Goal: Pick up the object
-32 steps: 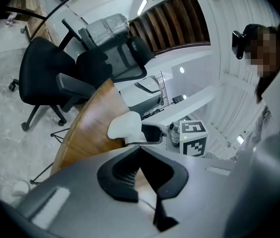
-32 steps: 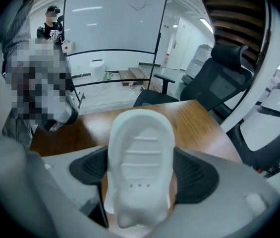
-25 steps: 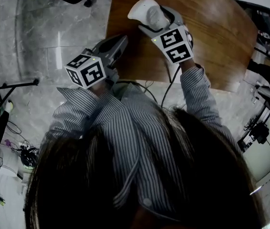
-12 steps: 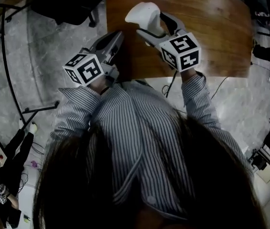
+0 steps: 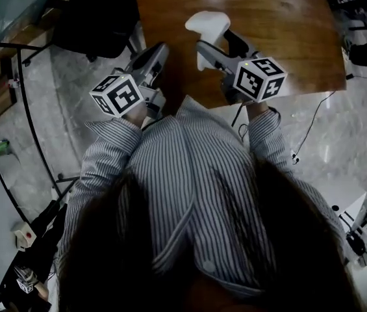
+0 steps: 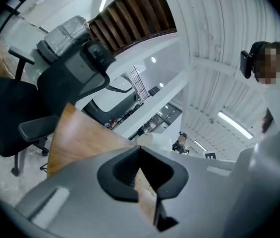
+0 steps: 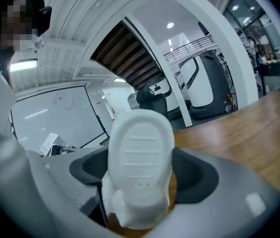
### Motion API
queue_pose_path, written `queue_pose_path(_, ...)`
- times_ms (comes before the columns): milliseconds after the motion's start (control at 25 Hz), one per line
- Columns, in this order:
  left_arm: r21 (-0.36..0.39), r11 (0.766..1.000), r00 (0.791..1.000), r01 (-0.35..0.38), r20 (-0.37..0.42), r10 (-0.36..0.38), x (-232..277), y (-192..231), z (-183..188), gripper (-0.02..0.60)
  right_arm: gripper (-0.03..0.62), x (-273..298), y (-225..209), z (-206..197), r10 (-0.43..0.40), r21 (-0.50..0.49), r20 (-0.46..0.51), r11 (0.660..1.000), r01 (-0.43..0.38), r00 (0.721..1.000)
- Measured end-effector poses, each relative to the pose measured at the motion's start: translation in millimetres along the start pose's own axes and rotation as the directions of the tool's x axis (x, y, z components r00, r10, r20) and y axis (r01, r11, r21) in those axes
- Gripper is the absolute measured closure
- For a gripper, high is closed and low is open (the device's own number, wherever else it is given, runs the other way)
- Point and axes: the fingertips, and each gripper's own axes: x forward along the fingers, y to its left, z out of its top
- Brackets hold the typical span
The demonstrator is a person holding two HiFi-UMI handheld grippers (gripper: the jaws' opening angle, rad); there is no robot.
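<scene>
A white shoe-shaped object (image 5: 207, 26) (image 7: 140, 162) is clamped in my right gripper (image 5: 214, 43) (image 7: 139, 178), sole toward the camera, held above the wooden table (image 5: 287, 38). My right gripper is shut on its narrow lower part. At the table's left edge my left gripper (image 5: 155, 56) (image 6: 140, 165) is shut, its dark pads (image 6: 120, 170) meeting with nothing between them. A bit of the white object (image 6: 143, 139) peeks over the left jaws in the left gripper view.
A black office chair (image 5: 99, 15) (image 6: 35, 103) stands on the marble floor left of the table. A black metal frame (image 5: 14, 103) runs along the left. Cables (image 5: 310, 129) trail on the floor at the right. The person's striped sleeves (image 5: 170, 174) fill the lower middle.
The right gripper with the white object has shifted slightly right. The left gripper has stayed in place, and the head view has swung so the chair shows more.
</scene>
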Motion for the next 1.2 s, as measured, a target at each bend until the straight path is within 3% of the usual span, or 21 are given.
queue_pose_path(480,0.015,0.999,0.999,0.045,-0.014,-0.045,-2.4,-21.3,-10.4,0.581,0.192,-21.7,29.3,-1.5,0.077,0.183,0.141,0.978,-0.103,0.987)
queue_pose_path(1200,-0.021,1.000,0.999,0.021,-0.023,-0.022,5.5,-20.2,-22.1,0.581,0.192,-16.9,29.1,-9.4,0.113,0.222,0.101,0.966,-0.133,0.988)
